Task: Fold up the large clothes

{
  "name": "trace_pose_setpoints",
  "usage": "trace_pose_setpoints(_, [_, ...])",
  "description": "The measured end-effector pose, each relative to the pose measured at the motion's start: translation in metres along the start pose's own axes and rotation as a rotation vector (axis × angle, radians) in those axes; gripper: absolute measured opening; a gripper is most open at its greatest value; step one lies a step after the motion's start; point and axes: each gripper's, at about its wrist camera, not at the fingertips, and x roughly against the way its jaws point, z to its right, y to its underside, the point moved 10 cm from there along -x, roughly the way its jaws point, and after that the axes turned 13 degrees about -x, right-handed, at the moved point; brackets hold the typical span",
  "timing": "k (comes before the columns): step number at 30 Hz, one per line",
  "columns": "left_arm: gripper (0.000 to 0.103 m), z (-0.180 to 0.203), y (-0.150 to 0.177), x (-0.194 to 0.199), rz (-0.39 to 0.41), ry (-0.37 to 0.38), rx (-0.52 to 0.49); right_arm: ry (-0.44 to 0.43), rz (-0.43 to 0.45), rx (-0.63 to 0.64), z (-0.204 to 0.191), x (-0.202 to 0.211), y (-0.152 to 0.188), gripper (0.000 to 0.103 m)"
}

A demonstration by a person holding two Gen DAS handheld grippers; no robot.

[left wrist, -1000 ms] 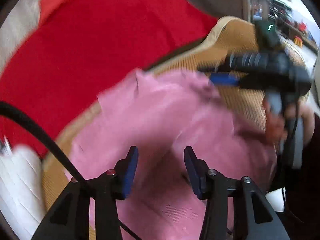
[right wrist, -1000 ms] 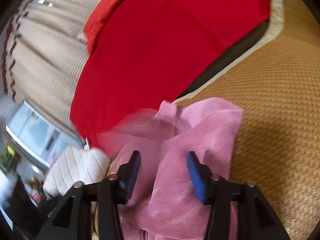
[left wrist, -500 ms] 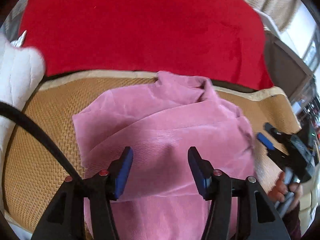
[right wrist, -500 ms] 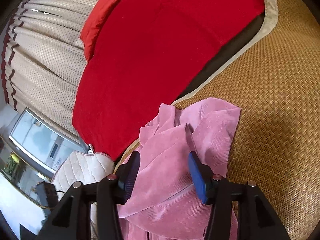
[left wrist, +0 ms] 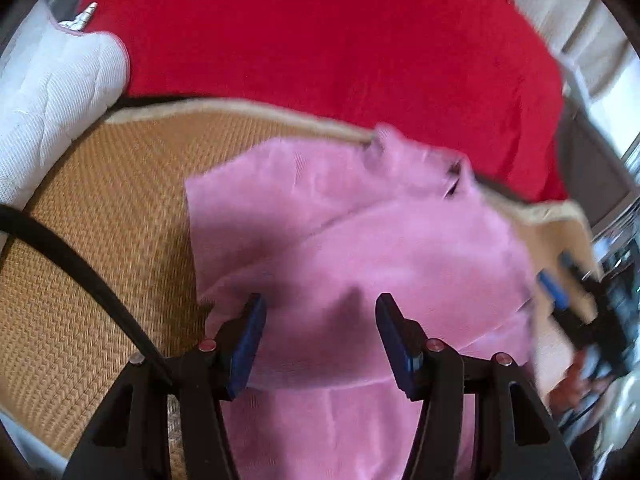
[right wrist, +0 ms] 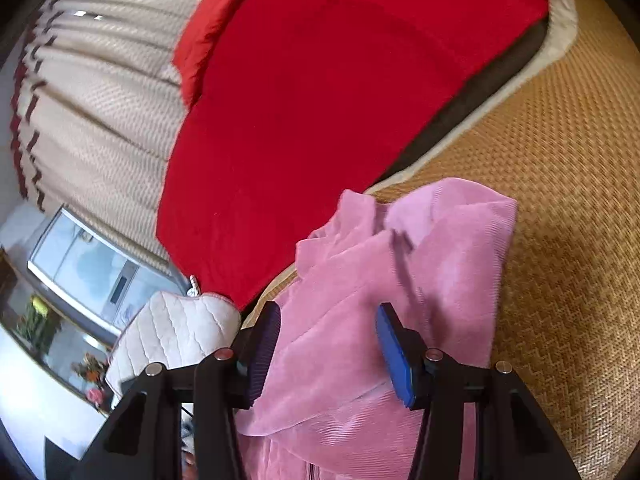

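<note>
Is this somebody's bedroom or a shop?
Most likely a room in a home, perhaps a bedroom: a pink garment lies on a woven straw mat, beside a red blanket, with pleated curtains behind.

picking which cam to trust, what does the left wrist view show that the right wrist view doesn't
Only the left wrist view shows the right tongs, blurred, at the garment's far edge, a black cable, and the left tongs open over the pink garment.

Only the right wrist view shows the curtain, a window, and its own tongs, open over the garment.

Both share the garment on the woven mat, the red blanket and the white quilted cushion.
</note>
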Motion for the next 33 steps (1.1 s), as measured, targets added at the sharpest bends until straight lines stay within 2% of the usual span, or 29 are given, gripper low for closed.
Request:
trace_pose_setpoints(2, [0.059,-0.004,-0.005,0.004,0.033,-0.005,0.022,0.001,-0.012,0.015,-0.003,-0.004,0.005,0.054])
trace_pose_setpoints(4, [0.059,-0.011,-0.003,-0.003,0.021,-0.026,0.044,0.029,-0.037,0.023,0.000,-0.014,0.011,0.054])
trace_pose_setpoints(7, [0.059,-0.019,0.012,-0.024,-0.025,-0.025,0.086,0.162,-0.150,0.002,0.026,-0.038,0.028,0.054])
trace_pose_setpoints(9, [0.059,-0.021,0.017,-0.032,-0.015,-0.035,0.088,0.173,-0.179,-0.025,0.034,-0.042,0.032,0.051])
trace_pose_setpoints(12, [0.062,-0.016,0.015,-0.027,0.040,-0.045,0.073,0.156,-0.143,0.013,0.025,-0.033,0.025,0.052])
trace_pose_setpoints(15, [0.062,-0.018,0.009,-0.020,0.116,-0.019,0.111,0.117,-0.085,0.035,0.014,-0.022,0.016,0.053])
trace_pose_setpoints(17, [0.062,-0.022,0.006,-0.013,0.162,-0.030,0.121,0.105,-0.039,0.037,0.011,-0.016,0.009,0.053])
trace_pose_setpoints(20, [0.063,-0.026,0.006,-0.011,0.169,-0.072,0.108,0.147,0.026,0.017,0.017,-0.012,-0.005,0.053])
trace_pose_setpoints(25, [0.063,-0.023,0.012,-0.021,0.125,-0.065,0.088,0.147,0.002,-0.057,0.033,-0.021,-0.014,0.053])
trace_pose_setpoints(27, [0.063,-0.025,0.011,-0.019,0.128,-0.052,0.098,0.114,-0.052,-0.092,0.034,-0.030,-0.011,0.053])
trace_pose_setpoints(30, [0.063,-0.031,0.010,-0.016,0.145,-0.007,0.148,0.127,-0.044,-0.078,0.032,-0.037,-0.014,0.053])
trace_pose_setpoints(33, [0.063,-0.039,0.011,-0.009,0.172,0.023,0.193,0.081,-0.001,-0.070,0.020,-0.036,-0.027,0.053])
